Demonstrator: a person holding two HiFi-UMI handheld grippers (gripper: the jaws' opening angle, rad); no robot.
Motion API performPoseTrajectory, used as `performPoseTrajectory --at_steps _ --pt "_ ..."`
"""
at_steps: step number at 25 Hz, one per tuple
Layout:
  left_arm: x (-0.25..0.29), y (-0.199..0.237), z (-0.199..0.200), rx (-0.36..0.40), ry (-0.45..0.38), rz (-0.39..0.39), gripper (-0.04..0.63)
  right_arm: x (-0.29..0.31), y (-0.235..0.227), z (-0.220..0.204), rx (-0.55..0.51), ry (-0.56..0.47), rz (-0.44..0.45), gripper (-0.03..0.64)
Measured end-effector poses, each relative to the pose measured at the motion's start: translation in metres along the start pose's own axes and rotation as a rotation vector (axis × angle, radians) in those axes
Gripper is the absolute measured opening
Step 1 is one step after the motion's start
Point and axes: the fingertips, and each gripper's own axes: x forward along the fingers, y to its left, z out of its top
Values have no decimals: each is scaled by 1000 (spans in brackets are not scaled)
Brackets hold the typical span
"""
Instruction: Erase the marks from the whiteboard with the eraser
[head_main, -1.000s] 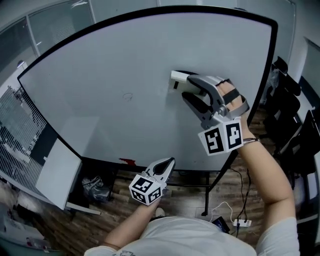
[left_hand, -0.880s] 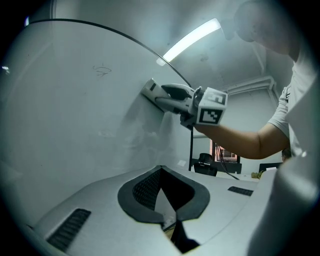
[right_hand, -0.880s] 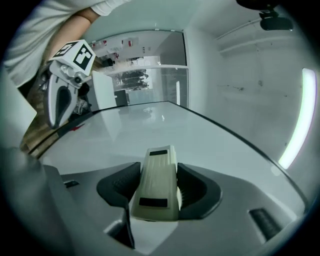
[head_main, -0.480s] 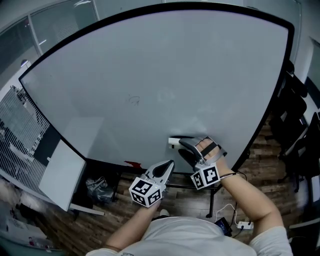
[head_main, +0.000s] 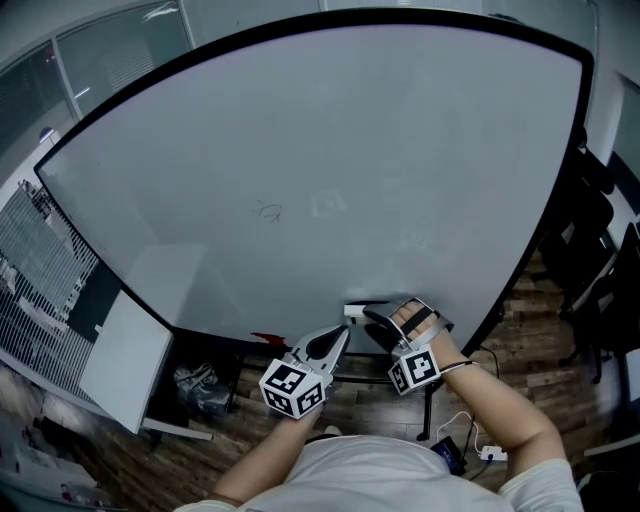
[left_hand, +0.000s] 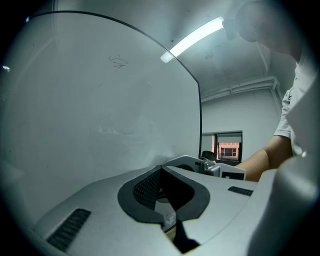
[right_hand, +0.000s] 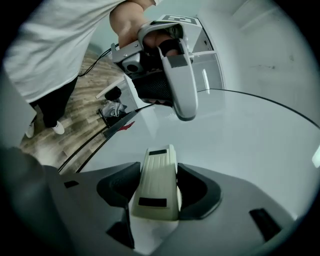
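Observation:
The whiteboard (head_main: 330, 120) fills most of the head view. On it is a small dark scribble (head_main: 268, 211), which the left gripper view shows high on the board as a scribble (left_hand: 119, 62). Two faint smudges lie right of it. My right gripper (head_main: 368, 322) is at the board's bottom edge, shut on the cream eraser (head_main: 352, 310). The right gripper view shows the eraser (right_hand: 159, 182) between the jaws, flat against the board. My left gripper (head_main: 340, 332) hangs just left of the right one, shut with nothing in it (left_hand: 167, 200).
A red scrap (head_main: 266, 340) lies on the board's bottom ledge. A white panel (head_main: 125, 360) leans at the lower left, with a dark bag (head_main: 197, 385) on the wooden floor beside it. Black chairs (head_main: 600, 290) stand at the right. A power strip (head_main: 490, 452) with cables lies on the floor.
My right gripper has carried the eraser down the board from its upper middle to the bottom edge. The left gripper has stayed low in about the same place.

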Motion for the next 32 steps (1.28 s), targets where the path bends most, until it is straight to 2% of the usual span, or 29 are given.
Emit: performPoseTrajectory --at_steps 3,13,16,19,23,28,32 --pt "0 -2 3 8 -2 -5 8 -14 -30 4 -40 -4 -42 233" --pt "3 -9 4 8 2 -26 8 -73 -176 16 -155 -3 -255 235" --pt "6 -20 4 11 4 -47 8 -95 -222 17 -168 15 -323 235" --pt "11 -29 4 12 2 -65 8 -112 -260 17 -194 50 -354 235" --pt "13 -39 6 11 -10 -78 8 -129 -293 15 -249 92 -363 235" --pt "12 -47 7 8 -23 -85 8 -137 -304 15 -241 135 -387 234" --pt "9 -52 11 13 -29 -85 8 -141 -303 19 -202 123 -420 233"
